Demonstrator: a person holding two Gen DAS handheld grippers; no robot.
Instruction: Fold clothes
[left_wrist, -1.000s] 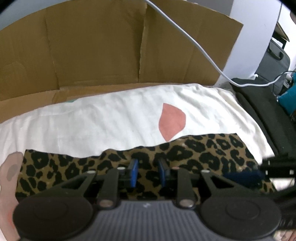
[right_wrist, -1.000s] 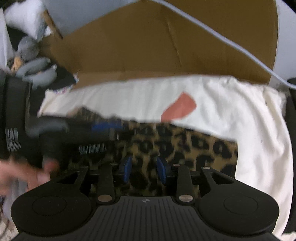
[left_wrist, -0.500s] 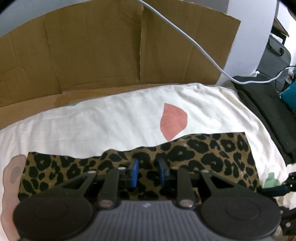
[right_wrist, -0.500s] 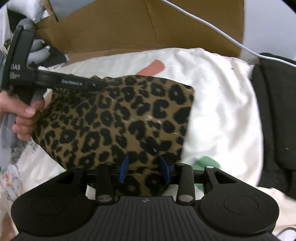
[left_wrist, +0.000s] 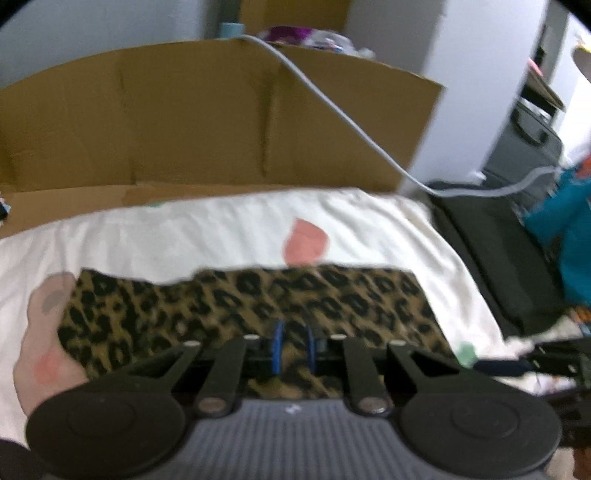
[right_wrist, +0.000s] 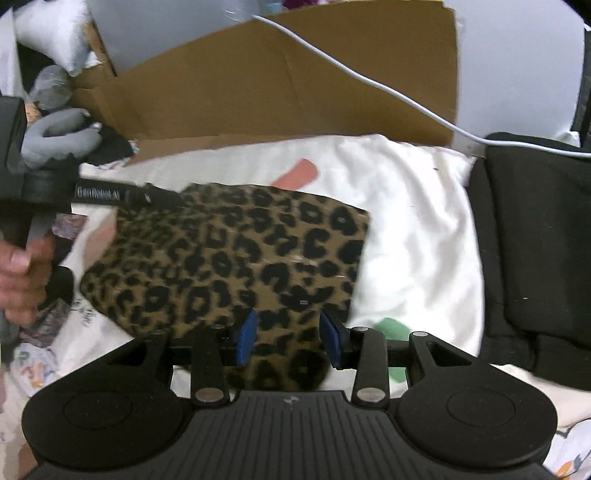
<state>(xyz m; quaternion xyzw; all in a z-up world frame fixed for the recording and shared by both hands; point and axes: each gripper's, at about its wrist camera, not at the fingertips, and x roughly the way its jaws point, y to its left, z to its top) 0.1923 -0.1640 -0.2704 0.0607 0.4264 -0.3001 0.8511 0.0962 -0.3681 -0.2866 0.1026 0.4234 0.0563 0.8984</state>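
A folded leopard-print garment (left_wrist: 258, 306) lies flat on a white sheet (left_wrist: 184, 236) with coloured patches. My left gripper (left_wrist: 294, 345) is over its near edge, the blue pads a narrow gap apart with cloth showing between them. In the right wrist view the garment (right_wrist: 236, 258) lies as a rectangle. My right gripper (right_wrist: 290, 338) is open over its near corner, nothing held. The left gripper's finger (right_wrist: 125, 194) reaches over the garment's far left corner in that view. The right gripper's finger (left_wrist: 517, 363) shows at the right edge of the left wrist view.
A brown cardboard sheet (left_wrist: 207, 125) stands behind the bed with a white cable (left_wrist: 332, 107) across it. A black cushion (right_wrist: 532, 236) lies at the right. A grey plush toy (right_wrist: 55, 129) and clutter sit at the left. A teal cloth (left_wrist: 569, 229) hangs at the right.
My right gripper opened wider and drew back slightly over the garment's near corner. The left gripper pulled back and tilted up, so more of the room shows. The garment stays flat.
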